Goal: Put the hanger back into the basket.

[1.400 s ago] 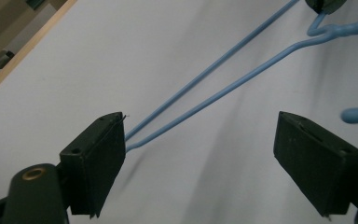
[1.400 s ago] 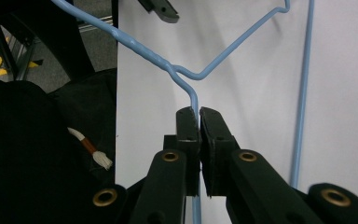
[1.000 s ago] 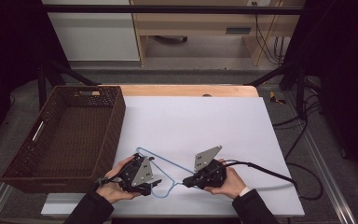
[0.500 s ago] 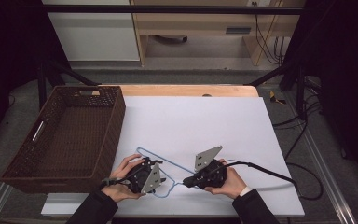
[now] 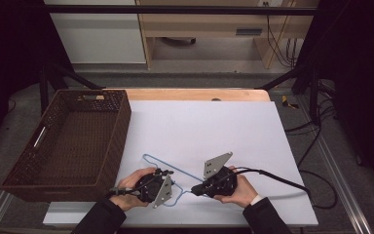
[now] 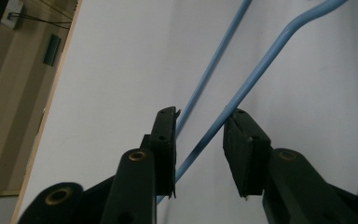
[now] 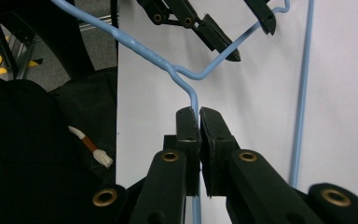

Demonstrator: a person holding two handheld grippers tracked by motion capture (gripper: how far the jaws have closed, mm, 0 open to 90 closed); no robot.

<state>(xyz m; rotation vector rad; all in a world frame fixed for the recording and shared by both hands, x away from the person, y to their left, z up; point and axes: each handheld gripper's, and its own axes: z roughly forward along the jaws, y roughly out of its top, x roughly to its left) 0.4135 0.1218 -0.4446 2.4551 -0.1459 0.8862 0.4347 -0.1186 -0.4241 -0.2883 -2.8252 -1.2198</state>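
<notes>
White tabletop [image 5: 214, 126], wicker basket [image 5: 63, 141] left, blue hanger [image 5: 175, 171] near edge.

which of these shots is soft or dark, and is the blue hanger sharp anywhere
High view: evenly lit white table, dark surroundings, slightly soft; the blue hanger reads as a thin line. Left gripper view: the hanger is reasonably crisp, the left gripper jaws dark with little detail. Right gripper view: the hanger neck is sharp at the right gripper; the left half is deep shadow.
</notes>
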